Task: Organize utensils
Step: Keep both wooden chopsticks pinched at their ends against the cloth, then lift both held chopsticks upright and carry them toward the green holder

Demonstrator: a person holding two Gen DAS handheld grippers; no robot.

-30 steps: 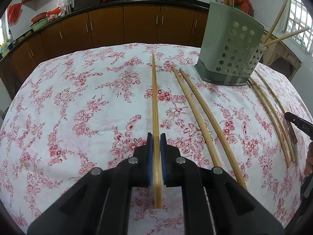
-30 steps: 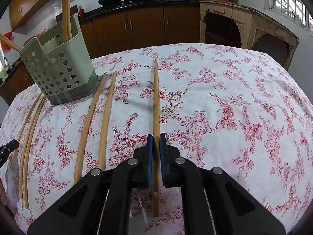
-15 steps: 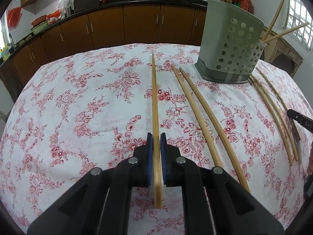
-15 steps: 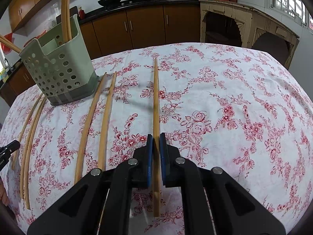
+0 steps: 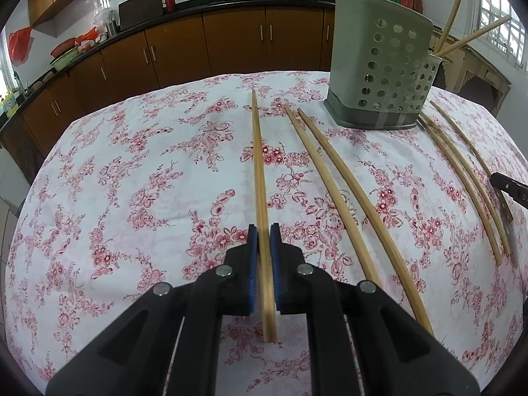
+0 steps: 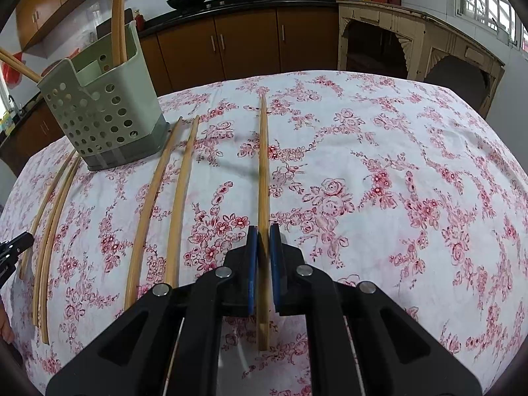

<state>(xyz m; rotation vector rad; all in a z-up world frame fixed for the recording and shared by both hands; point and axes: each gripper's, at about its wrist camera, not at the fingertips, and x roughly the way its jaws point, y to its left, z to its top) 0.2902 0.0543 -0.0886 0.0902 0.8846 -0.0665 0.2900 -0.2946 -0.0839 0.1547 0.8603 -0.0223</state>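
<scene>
My left gripper (image 5: pixel 263 231) is shut on a long bamboo chopstick (image 5: pixel 258 165) that points straight ahead over the floral tablecloth. My right gripper (image 6: pixel 263 231) is shut on another bamboo chopstick (image 6: pixel 263 165), which looks slightly blurred. The green perforated utensil holder (image 5: pixel 379 76) stands at the far right in the left wrist view and at the far left in the right wrist view (image 6: pixel 105 115), with a few chopsticks standing in it. Two loose chopsticks (image 5: pixel 336 191) lie beside the held one, and they also show in the right wrist view (image 6: pixel 165 204).
Three more chopsticks (image 5: pixel 462 171) lie past the holder near the table's side. The other gripper's tip (image 5: pixel 510 188) shows at the right edge. Brown cabinets (image 5: pixel 231 43) and a counter with woks line the back wall. A cream wooden cabinet (image 6: pixel 412 43) stands at the right.
Both grippers have stayed shut on their chopsticks. The left view has drawn slightly closer to the holder; the right chopstick shows slight motion blur.
</scene>
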